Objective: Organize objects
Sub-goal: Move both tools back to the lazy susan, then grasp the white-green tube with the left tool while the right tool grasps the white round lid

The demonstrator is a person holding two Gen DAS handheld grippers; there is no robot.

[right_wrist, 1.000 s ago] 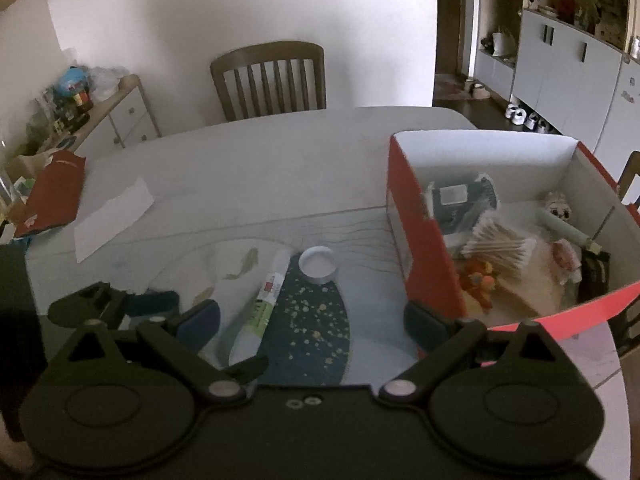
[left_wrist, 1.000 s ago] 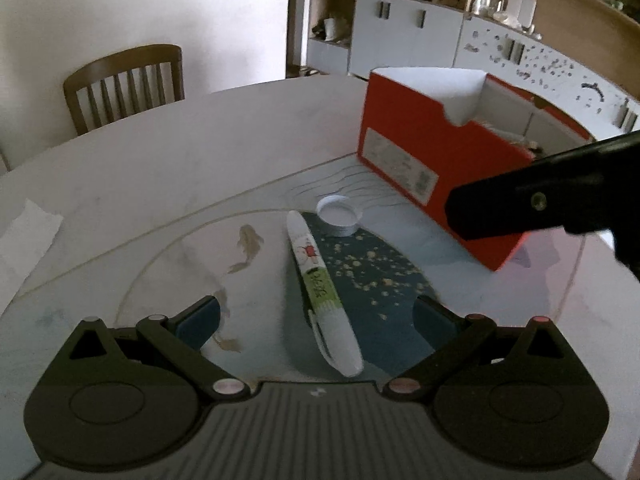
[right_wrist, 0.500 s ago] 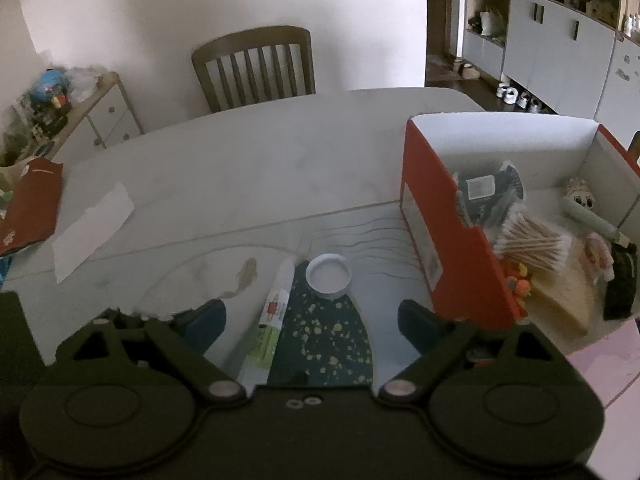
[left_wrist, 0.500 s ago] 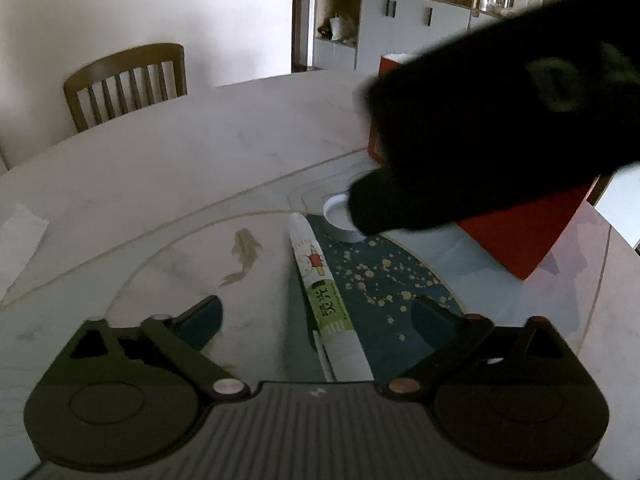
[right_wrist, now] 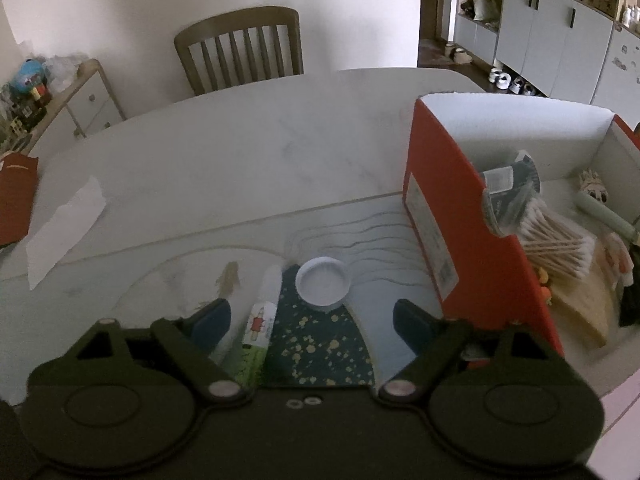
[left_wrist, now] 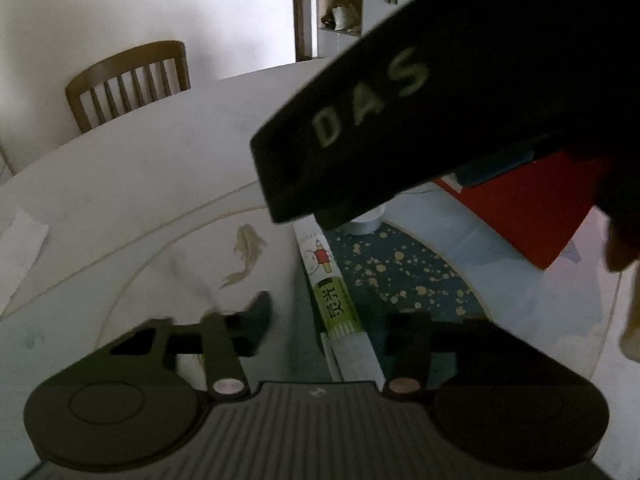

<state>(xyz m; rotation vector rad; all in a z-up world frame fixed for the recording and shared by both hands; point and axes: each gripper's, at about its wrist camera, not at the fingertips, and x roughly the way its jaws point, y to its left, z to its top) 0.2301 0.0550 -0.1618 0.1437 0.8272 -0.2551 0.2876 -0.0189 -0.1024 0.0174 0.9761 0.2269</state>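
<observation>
A white tube with a green label [left_wrist: 338,308] lies on the table between the fingers of my left gripper [left_wrist: 332,330]. Its jaws are closing; the right finger is near the tube and a gap shows on the left side. The same tube [right_wrist: 260,320] and a white round cap [right_wrist: 322,288] lie between and just ahead of the fingers of my right gripper [right_wrist: 314,322], whose wide jaws are slowly closing with nothing touched. The right gripper's black body [left_wrist: 400,120] hangs across the left wrist view and half hides the cap [left_wrist: 366,220].
A red box [right_wrist: 440,220] holding cotton swabs [right_wrist: 556,244] and several small items stands right of the cap. A paper slip [right_wrist: 64,232] lies at the left, a wooden chair [right_wrist: 240,48] stands behind the table, and a sideboard [right_wrist: 80,100] is far left.
The left jaws have drawn in toward the tube. The right gripper has swung across the left wrist view, covering the box, and has come lower and closer to the cap.
</observation>
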